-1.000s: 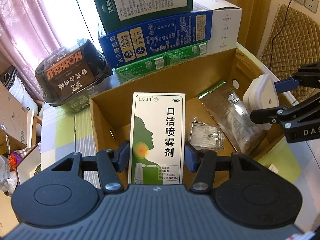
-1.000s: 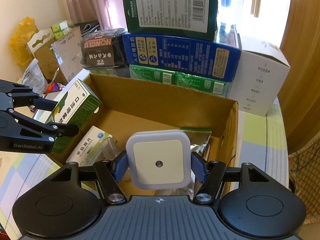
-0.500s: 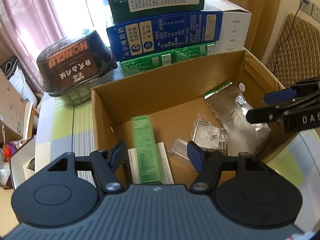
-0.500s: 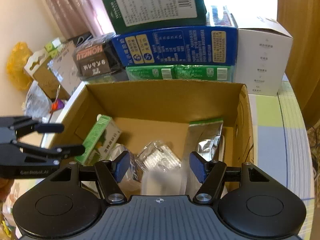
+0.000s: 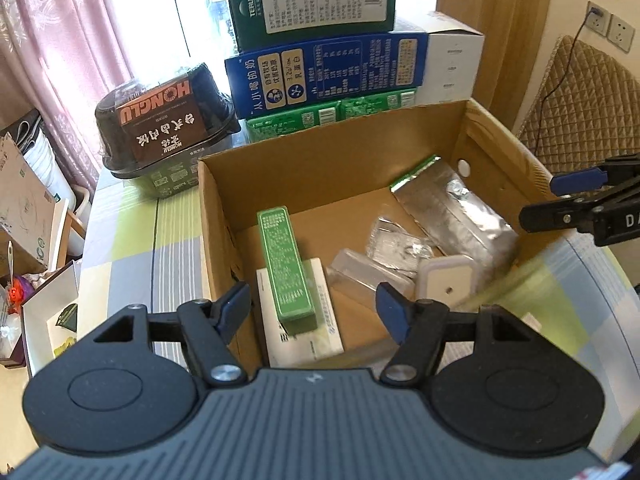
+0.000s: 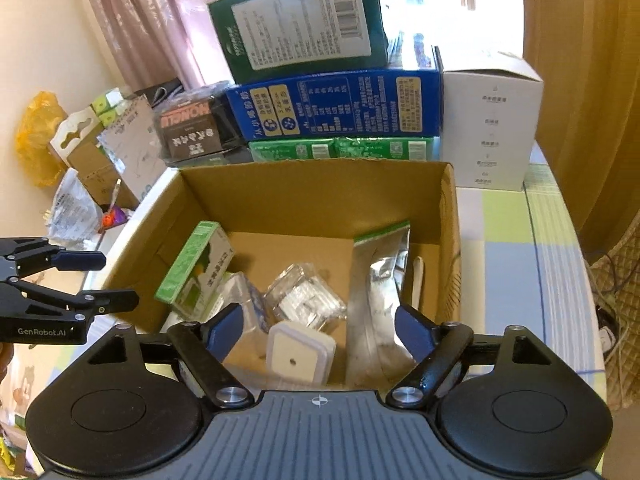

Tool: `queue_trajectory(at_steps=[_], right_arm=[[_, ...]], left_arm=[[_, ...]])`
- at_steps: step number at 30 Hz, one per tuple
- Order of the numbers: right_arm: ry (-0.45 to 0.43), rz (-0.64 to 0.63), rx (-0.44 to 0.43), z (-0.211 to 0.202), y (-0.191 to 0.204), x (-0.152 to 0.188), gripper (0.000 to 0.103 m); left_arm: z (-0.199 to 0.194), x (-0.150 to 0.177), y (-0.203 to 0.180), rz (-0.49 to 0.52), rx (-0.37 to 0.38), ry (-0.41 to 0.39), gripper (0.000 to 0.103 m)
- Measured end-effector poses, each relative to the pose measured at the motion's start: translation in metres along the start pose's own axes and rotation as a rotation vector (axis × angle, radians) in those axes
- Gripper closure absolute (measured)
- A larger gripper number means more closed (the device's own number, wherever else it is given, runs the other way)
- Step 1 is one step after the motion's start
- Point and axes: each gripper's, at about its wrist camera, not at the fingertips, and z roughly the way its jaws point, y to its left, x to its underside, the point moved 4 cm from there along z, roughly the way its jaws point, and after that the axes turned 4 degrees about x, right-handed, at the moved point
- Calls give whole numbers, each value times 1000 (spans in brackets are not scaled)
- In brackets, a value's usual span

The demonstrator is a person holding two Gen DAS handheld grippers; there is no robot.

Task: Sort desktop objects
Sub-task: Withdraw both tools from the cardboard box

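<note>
In the carton point(image 5: 496, 140): spray box point(image 5: 286, 268) on a flat packet point(image 5: 320, 344) at left, night light point(image 5: 446, 282) near front, foil pouch point(image 5: 452, 208) at right

Left tool point(image 5: 314, 312) and right tool point(image 6: 319, 330) both spread wide, fingers parted, gripping nothing, held level side by side.

A lived-in home: pink curtains point(image 5: 60, 40) at upper left, a quilted chair point(image 5: 580, 108) at right, stacked grocery boxes point(image 5: 320, 72) on a checked-cloth bench point(image 5: 132, 240).
</note>
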Motion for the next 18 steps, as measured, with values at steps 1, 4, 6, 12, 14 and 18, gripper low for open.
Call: queue_trajectory(at_steps=[1, 4, 6, 12, 14, 18], right_arm=[[-4, -4, -2, -6, 0, 3, 20], [-14, -28, -5, -25, 4, 16, 17], [-21, -56, -5, -38, 7, 26, 15], [-7, -105, -8, -65, 13, 62, 11], [4, -124, -14, -73, 16, 75, 10], [16, -174, -5, -85, 22, 97, 6]], left_arm=[[-5, 3, -2, 2, 2, -2, 36], [-22, 16, -11, 1, 12, -10, 32], [-32, 24, -17, -2, 24, -11, 28], [-63, 51, -36, 7, 42, -18, 19], [-72, 62, -40, 6, 46, -15, 17], [-90, 83, -47, 17, 26, -14, 11]])
